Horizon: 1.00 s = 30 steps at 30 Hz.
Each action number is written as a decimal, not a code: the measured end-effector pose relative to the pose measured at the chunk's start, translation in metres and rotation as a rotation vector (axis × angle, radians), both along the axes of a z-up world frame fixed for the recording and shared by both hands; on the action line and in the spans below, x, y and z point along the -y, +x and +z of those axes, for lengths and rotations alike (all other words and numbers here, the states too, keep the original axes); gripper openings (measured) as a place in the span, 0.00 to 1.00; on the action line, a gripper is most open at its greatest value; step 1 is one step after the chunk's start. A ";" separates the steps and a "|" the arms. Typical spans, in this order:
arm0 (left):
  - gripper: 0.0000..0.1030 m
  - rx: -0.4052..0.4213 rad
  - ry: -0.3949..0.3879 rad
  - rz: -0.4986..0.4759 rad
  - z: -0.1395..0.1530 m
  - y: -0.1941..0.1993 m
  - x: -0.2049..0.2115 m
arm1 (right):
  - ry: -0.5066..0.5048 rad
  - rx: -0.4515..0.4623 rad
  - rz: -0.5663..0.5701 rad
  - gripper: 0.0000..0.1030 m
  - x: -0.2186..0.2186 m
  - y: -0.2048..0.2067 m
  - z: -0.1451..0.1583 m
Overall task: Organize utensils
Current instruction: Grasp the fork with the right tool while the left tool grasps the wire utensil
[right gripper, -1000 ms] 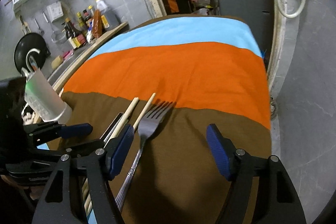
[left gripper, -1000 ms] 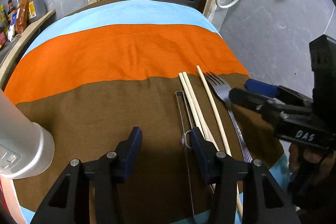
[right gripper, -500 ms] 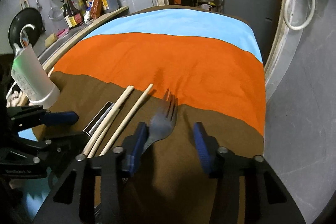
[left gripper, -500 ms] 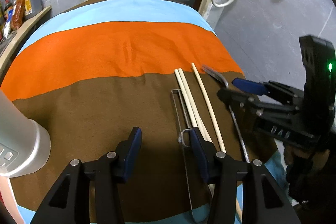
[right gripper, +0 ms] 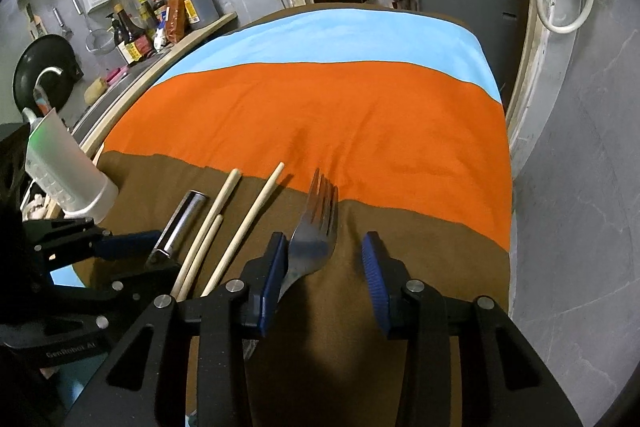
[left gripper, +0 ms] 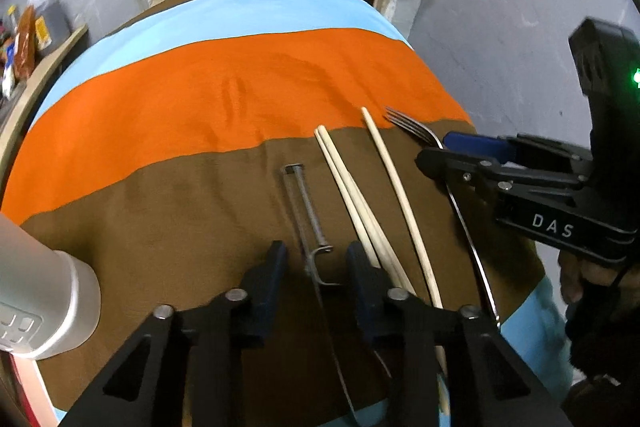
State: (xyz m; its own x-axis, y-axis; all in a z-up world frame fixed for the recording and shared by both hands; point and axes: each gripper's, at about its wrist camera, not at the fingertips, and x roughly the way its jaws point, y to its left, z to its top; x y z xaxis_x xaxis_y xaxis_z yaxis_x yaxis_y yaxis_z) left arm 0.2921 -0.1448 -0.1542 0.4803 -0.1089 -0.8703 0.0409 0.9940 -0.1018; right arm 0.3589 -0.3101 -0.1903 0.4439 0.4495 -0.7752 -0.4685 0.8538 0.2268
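My left tongs, jaws just narrowing, straddle the peeler untouched; my right tongs, also closing, bracket the fork loosely.

Striped tablecloth bears chopsticks, fork, peeler

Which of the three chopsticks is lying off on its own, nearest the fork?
The single chopstick closest to the fork. The other two chopsticks lie pressed together as a pair beside the peeler.
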 end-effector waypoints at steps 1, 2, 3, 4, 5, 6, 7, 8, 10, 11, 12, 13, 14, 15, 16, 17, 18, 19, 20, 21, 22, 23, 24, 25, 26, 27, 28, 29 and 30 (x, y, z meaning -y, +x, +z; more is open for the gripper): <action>0.23 -0.002 -0.020 0.016 0.001 0.000 -0.005 | 0.002 -0.002 0.001 0.23 -0.001 0.001 0.000; 0.23 -0.005 -0.039 0.028 0.000 0.000 -0.008 | 0.004 -0.006 0.008 0.21 -0.004 0.001 0.000; 0.23 -0.008 -0.053 0.038 0.000 0.000 -0.011 | 0.001 -0.011 0.011 0.19 -0.005 0.002 0.000; 0.23 -0.008 -0.062 0.046 0.000 -0.001 -0.013 | -0.005 -0.016 0.013 0.19 -0.006 0.003 0.000; 0.23 -0.010 -0.066 0.049 -0.001 -0.001 -0.015 | -0.004 -0.024 0.015 0.19 -0.006 0.003 0.000; 0.23 -0.011 -0.069 0.049 -0.001 0.000 -0.015 | 0.004 -0.042 0.017 0.19 -0.005 0.004 -0.001; 0.23 -0.016 -0.066 0.046 -0.002 0.000 -0.015 | 0.015 -0.062 0.017 0.19 -0.003 0.006 -0.001; 0.23 -0.018 -0.060 0.042 -0.002 0.001 -0.012 | 0.018 -0.074 0.015 0.19 -0.003 0.008 -0.002; 0.24 -0.023 -0.047 0.036 -0.003 0.003 -0.010 | 0.007 -0.086 0.008 0.19 -0.004 0.011 -0.003; 0.24 -0.026 -0.046 0.033 -0.003 0.004 -0.011 | -0.011 -0.089 0.004 0.19 -0.007 0.012 -0.003; 0.24 -0.029 -0.047 0.032 -0.003 0.005 -0.011 | -0.024 -0.090 0.002 0.19 -0.010 0.012 -0.004; 0.23 -0.031 -0.055 0.033 -0.003 0.006 -0.012 | -0.038 -0.096 -0.002 0.19 -0.013 0.013 -0.004; 0.23 -0.032 -0.064 0.038 -0.003 0.007 -0.015 | -0.046 -0.101 -0.008 0.18 -0.015 0.013 -0.004; 0.21 -0.033 -0.071 0.042 -0.004 0.008 -0.018 | -0.053 -0.107 -0.017 0.16 -0.017 0.014 -0.003; 0.17 -0.029 -0.077 0.056 -0.002 0.007 -0.021 | -0.055 -0.112 -0.025 0.11 -0.017 0.015 -0.002; 0.17 -0.029 -0.095 0.063 -0.002 0.007 -0.023 | -0.049 -0.118 -0.038 0.07 -0.016 0.014 -0.001; 0.16 -0.028 -0.115 0.069 -0.002 0.006 -0.025 | -0.034 -0.122 -0.048 0.06 -0.013 0.014 0.000; 0.16 -0.027 -0.141 0.079 -0.002 0.003 -0.029 | -0.017 -0.130 -0.058 0.05 -0.011 0.012 0.000; 0.16 -0.026 -0.152 0.084 -0.002 0.001 -0.031 | 0.000 -0.138 -0.072 0.05 -0.008 0.009 0.002; 0.16 -0.020 -0.160 0.089 0.000 -0.002 -0.033 | 0.012 -0.140 -0.080 0.03 -0.006 0.006 0.002; 0.16 -0.009 -0.166 0.091 0.003 -0.006 -0.034 | 0.030 -0.142 -0.088 0.03 -0.003 0.004 0.002; 0.16 0.006 -0.171 0.092 0.006 -0.009 -0.034 | 0.051 -0.141 -0.098 0.03 -0.001 0.000 0.004; 0.16 0.031 -0.179 0.092 0.012 -0.014 -0.035 | 0.084 -0.137 -0.106 0.03 0.003 -0.006 0.007; 0.16 0.054 -0.186 0.091 0.016 -0.018 -0.037 | 0.121 -0.125 -0.115 0.03 0.006 -0.013 0.011; 0.16 0.089 -0.196 0.089 0.023 -0.024 -0.038 | 0.145 -0.111 -0.120 0.03 0.009 -0.019 0.014; 0.16 0.121 -0.199 0.086 0.030 -0.029 -0.039 | 0.158 -0.087 -0.126 0.03 0.011 -0.027 0.019; 0.16 0.149 -0.198 0.082 0.036 -0.035 -0.039 | 0.166 -0.060 -0.132 0.03 0.012 -0.035 0.025; 0.16 0.187 -0.195 0.076 0.043 -0.041 -0.040 | 0.180 -0.035 -0.139 0.03 0.012 -0.044 0.031; 0.16 0.215 -0.193 0.072 0.049 -0.046 -0.041 | 0.197 -0.014 -0.146 0.03 0.013 -0.051 0.036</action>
State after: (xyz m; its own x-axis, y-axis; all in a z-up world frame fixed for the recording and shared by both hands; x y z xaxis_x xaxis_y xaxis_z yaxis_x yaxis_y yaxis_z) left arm 0.2462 -0.1042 -0.1054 0.6639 -0.2209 -0.7144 0.0116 0.9583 -0.2855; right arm 0.3076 -0.3226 -0.1547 0.5055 0.5242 -0.6853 -0.3389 0.8511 0.4010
